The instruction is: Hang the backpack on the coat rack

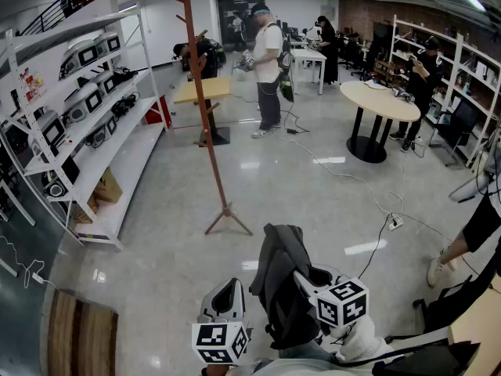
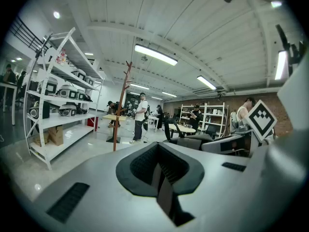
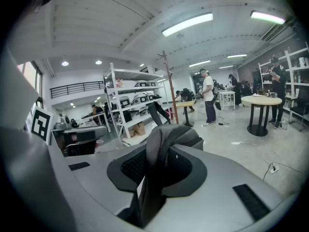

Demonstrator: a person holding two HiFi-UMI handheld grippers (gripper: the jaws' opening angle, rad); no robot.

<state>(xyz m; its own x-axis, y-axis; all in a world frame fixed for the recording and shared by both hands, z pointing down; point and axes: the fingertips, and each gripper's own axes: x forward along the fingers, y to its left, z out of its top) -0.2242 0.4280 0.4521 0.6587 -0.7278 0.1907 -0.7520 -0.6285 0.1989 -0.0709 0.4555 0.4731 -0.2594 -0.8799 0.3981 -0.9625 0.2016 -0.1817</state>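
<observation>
The backpack (image 1: 278, 288) is partly hidden behind the right tongs (image 1: 301, 276); the right gripper view shows only its strap (image 3: 157, 151).

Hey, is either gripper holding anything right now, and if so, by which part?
The right gripper is clamped on the backpack by a grey strap loop. The left gripper holds nothing.

Nearest, the backpack (image 1: 283, 288) hangs in the right gripper (image 1: 311, 279), just right of the left gripper (image 1: 225, 294). The coat rack (image 1: 205, 108) stands on the floor farther off, to the backpack's left. A shelf unit (image 1: 94, 131) runs along the left wall. Behind the rack is a small table (image 1: 205, 90), with a person (image 1: 266, 61) standing to its right. A round table (image 1: 380, 100) stands far right, and a power strip (image 1: 395, 223) lies on the floor nearer than it.
</observation>
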